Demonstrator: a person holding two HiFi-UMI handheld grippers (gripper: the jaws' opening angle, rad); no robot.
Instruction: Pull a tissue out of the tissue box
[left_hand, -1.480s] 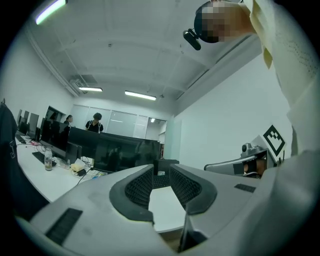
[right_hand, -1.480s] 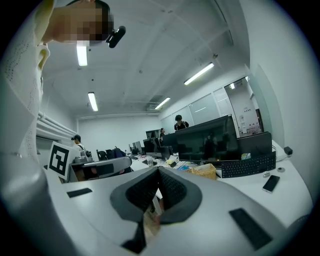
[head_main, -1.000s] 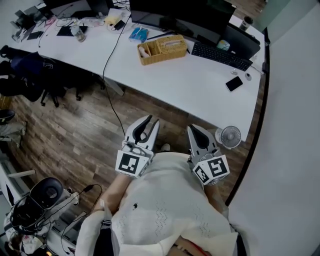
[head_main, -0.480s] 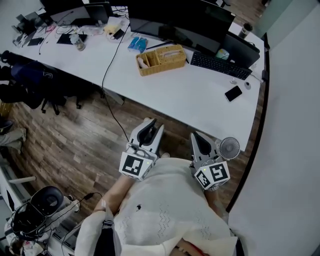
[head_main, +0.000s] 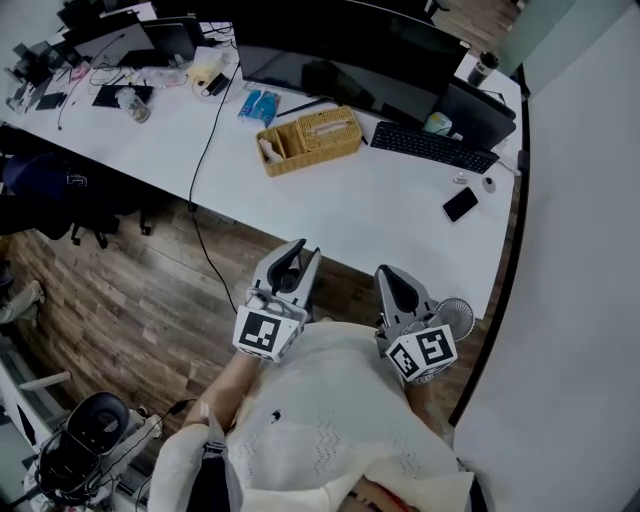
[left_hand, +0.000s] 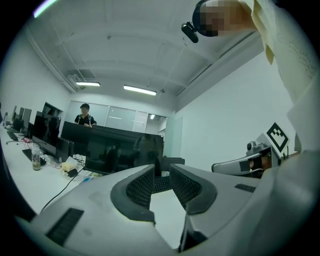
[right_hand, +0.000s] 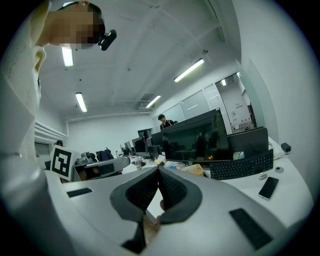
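Observation:
The tissue box (head_main: 330, 129) is a woven wicker holder with a pale tissue showing at its top. It forms one half of a wicker basket (head_main: 282, 149) far back on the white desk (head_main: 360, 215), in front of the monitors. My left gripper (head_main: 303, 247) is held close to my body, just short of the desk's near edge, with a narrow gap between its jaws and nothing in it. To its right, my right gripper (head_main: 384, 271) has its jaws closed together and empty. In the right gripper view the tissue box (right_hand: 193, 170) lies far beyond my right gripper (right_hand: 159, 170).
A black keyboard (head_main: 433, 147) and a phone (head_main: 460, 204) lie on the desk's right part. A small fan (head_main: 458, 315) stands by the desk's near right corner. Dark monitors (head_main: 330, 50) line the back, and a cable (head_main: 205, 150) hangs to the wooden floor. A white wall (head_main: 580, 300) runs along the right.
The desk and the wicker basket have come nearer in the head view. Both grippers stay close to my body and now sit near the desk's front edge.

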